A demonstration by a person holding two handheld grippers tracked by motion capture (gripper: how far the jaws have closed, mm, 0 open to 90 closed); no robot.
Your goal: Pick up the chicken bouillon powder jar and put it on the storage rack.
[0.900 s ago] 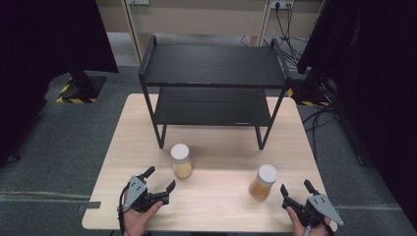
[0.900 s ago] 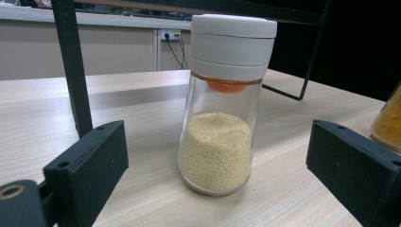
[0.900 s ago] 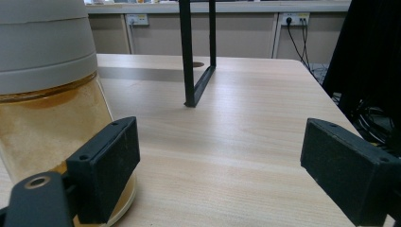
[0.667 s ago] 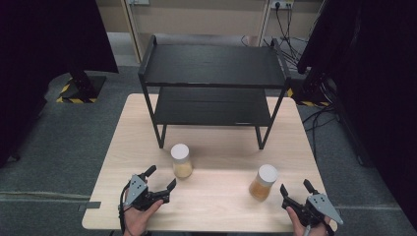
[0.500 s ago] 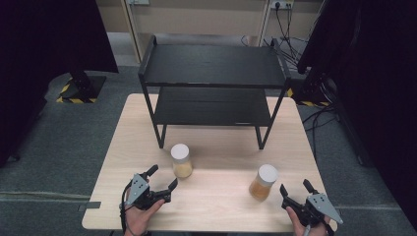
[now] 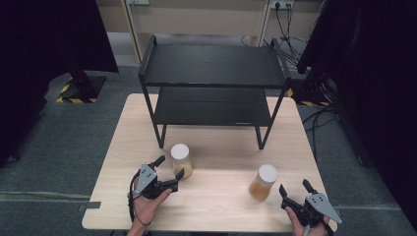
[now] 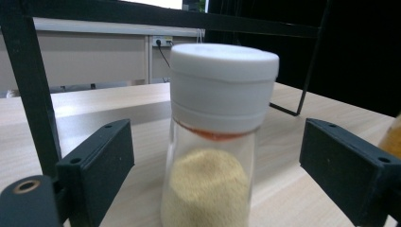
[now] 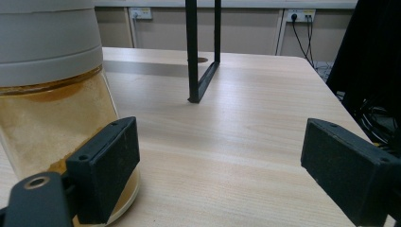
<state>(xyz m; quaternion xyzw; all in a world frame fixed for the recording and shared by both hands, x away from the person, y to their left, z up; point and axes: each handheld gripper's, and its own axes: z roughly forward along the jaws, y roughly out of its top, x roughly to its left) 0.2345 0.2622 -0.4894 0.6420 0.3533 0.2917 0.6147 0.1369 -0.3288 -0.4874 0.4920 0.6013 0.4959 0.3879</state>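
Between the left hand-held gripper's [image 6: 167, 168] parted jaws stands a jar [image 7: 215, 142] (pale granules inside).

We see pale jar [image 7: 217, 142] between open left gripper [image 6: 167, 168] jaws; rack leg [image 7: 35, 90] crowds one side.

Matt wooden table [image 6: 221, 147], black metal rack [image 6: 211, 66]

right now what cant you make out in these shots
- Right jar: top and left side cut off by the right gripper view's edges.
- Left jar: base cut off by the left gripper view's bottom edge.
- Lower shelf: rear part hidden under the top shelf, high view.
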